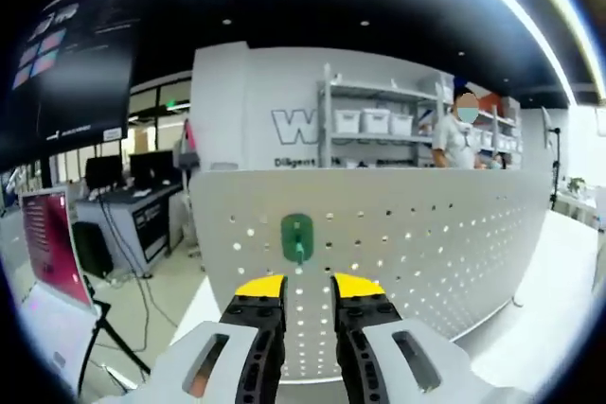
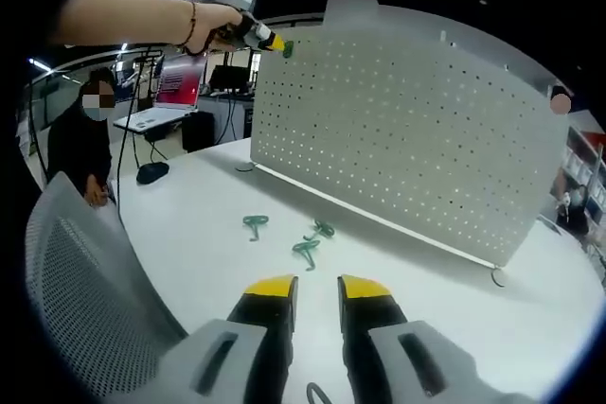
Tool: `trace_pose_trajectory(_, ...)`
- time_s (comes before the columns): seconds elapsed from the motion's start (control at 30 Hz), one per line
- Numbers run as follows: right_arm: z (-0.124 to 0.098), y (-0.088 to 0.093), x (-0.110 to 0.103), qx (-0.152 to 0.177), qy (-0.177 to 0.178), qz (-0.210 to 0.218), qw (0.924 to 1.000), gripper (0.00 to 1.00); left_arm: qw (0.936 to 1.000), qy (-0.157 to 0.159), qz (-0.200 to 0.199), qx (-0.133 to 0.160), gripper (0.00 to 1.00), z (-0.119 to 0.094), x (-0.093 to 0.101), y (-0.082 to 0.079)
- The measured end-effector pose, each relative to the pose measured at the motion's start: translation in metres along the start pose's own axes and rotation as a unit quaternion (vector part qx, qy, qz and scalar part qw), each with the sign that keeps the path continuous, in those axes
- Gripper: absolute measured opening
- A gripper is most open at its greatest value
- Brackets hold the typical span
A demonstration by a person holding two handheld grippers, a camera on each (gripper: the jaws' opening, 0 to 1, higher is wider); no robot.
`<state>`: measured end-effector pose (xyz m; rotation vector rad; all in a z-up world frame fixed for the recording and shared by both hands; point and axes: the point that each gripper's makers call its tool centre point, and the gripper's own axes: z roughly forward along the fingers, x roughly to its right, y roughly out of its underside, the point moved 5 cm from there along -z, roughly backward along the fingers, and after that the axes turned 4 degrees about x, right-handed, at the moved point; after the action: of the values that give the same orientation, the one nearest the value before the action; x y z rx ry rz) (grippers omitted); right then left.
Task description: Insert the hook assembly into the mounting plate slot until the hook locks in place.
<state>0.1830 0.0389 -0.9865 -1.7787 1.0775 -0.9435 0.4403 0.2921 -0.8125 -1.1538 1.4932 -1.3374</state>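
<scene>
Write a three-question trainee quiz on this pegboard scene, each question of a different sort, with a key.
1. True or false: a green plastic hook sits on the white perforated metal pegboard in front of the left tool.
2. Where do the spare green hooks lie? A) on the white table B) on the grey mesh chair C) hanging on the board
3. Fill in: the right tool has its jaws ____ and holds nothing.

Key: 1 true; 2 A; 3 open
</scene>
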Motion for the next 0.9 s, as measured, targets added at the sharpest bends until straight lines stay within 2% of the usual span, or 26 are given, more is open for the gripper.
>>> trace_pose_trajectory(0.1,-0.001,0.0,0.001,0.001,0.002,0.0,1.0,0.14,0.9999,0.006,-0.011,-0.008,0.27,-0.014,0.001,0.006)
trace_pose_trajectory(0.13,-0.001,-0.001,0.001,0.002,0.002,-0.001,1.0,0.14,0.9998,0.007,-0.012,-0.011,0.29,-0.015,-0.004,0.008)
trace_pose_trajectory(0.23,-0.001,-0.001,0.0,0.003,0.001,-0.002,1.0,0.14,0.9996,0.006,0.005,-0.026,0.29,-0.024,-0.009,0.019)
trace_pose_trajectory(0.33,-0.001,-0.001,-0.001,0.002,-0.002,-0.004,1.0,0.14,0.9991,0.01,-0.008,-0.04,0.32,-0.029,-0.011,0.029)
trace_pose_trajectory(0.5,0.0,0.0,-0.002,0.0,-0.003,-0.005,1.0,0.14,0.9972,0.033,-0.006,-0.067,0.4,-0.046,-0.005,0.05)
trace_pose_trajectory(0.57,0.0,0.001,-0.002,-0.002,-0.004,-0.005,1.0,0.14,0.9955,0.053,-0.007,-0.079,0.38,-0.056,0.0,0.062)
trace_pose_trajectory(0.6,0.0,0.001,-0.002,-0.003,-0.004,-0.005,1.0,0.14,0.9937,0.06,-0.01,-0.094,0.38,-0.063,0.002,0.073)
trace_pose_trajectory(0.7,0.0,0.001,-0.002,-0.004,-0.005,-0.002,1.0,0.14,0.9897,0.074,-0.022,-0.12,0.44,-0.078,0.01,0.096)
trace_pose_trajectory(0.77,0.001,0.002,-0.001,-0.005,-0.006,0.002,1.0,0.14,0.9833,0.09,-0.043,-0.152,0.5,-0.092,0.019,0.113)
trace_pose_trajectory(0.9,0.001,0.002,-0.001,-0.004,-0.006,0.004,1.0,0.14,0.9801,0.11,-0.027,-0.163,0.52,-0.121,0.035,0.133)
